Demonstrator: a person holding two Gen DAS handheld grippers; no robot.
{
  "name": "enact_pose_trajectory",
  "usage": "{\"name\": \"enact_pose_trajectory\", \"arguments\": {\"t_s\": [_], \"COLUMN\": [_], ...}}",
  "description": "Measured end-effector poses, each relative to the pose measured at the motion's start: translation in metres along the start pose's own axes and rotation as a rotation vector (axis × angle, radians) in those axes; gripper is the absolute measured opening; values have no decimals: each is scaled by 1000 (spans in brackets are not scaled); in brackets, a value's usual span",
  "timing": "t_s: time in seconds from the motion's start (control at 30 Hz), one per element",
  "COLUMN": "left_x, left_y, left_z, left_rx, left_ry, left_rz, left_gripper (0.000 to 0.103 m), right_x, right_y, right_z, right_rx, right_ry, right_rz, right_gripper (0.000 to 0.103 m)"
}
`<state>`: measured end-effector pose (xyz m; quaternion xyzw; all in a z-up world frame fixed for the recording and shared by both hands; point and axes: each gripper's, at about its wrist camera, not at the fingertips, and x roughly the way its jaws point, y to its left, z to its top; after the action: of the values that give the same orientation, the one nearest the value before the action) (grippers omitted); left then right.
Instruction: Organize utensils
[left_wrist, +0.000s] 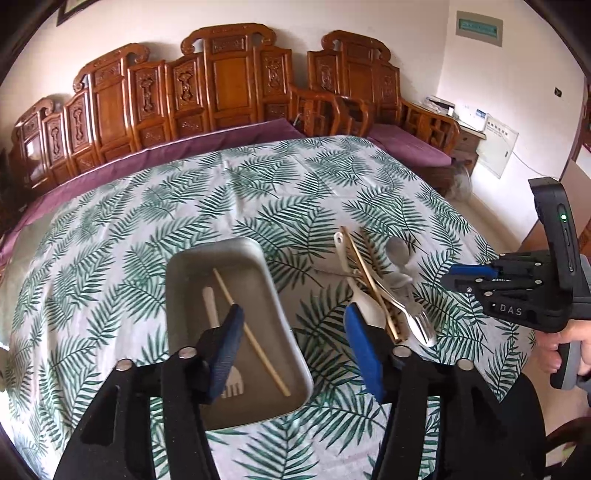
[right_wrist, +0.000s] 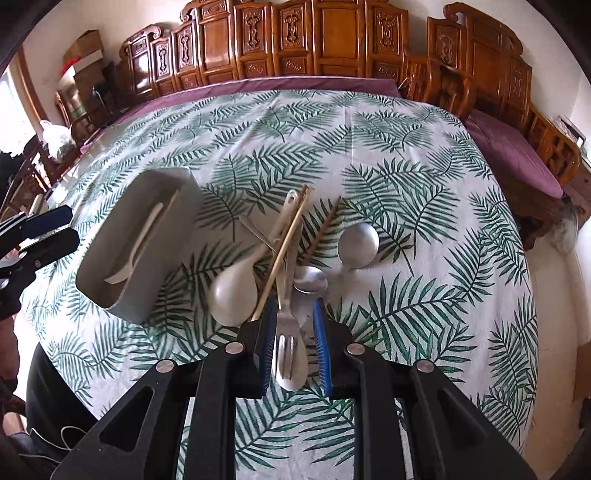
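A grey rectangular tray (left_wrist: 177, 291) sits on the leaf-print tablecloth and holds a white fork (left_wrist: 212, 306) and one wooden chopstick (left_wrist: 251, 328). My left gripper (left_wrist: 291, 347) hangs open and empty above the tray's near right corner. To its right lies a pile of utensils (left_wrist: 380, 291): a white spoon (right_wrist: 236, 291), chopsticks (right_wrist: 284, 251), metal spoons (right_wrist: 358, 240) and a metal fork (right_wrist: 288, 332). My right gripper (right_wrist: 293, 343) is open, its jaws either side of the metal fork's head, not closed on it. The tray also shows in the right wrist view (right_wrist: 162, 273).
The table's leaf-print cloth (left_wrist: 221, 192) spreads far behind the tray. A carved wooden bench with purple cushions (left_wrist: 221, 92) stands behind the table. The right gripper's body (left_wrist: 517, 291) shows at the right of the left wrist view.
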<state>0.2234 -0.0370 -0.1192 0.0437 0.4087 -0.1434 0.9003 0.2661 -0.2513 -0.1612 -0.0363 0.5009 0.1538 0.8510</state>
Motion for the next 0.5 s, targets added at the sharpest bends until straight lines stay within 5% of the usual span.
{"name": "enact_pose_trajectory", "arguments": {"t_s": [0.5], "left_x": [19], "left_y": [-17], "left_z": [-6], "left_rx": [14], "left_ry": [57], "left_rz": [-19], "left_gripper": [61], "right_x": [54], "right_y": [9], "right_z": [-2], "right_rx": [15], "right_ry": [97], "right_rz": [59], "right_gripper": [22]}}
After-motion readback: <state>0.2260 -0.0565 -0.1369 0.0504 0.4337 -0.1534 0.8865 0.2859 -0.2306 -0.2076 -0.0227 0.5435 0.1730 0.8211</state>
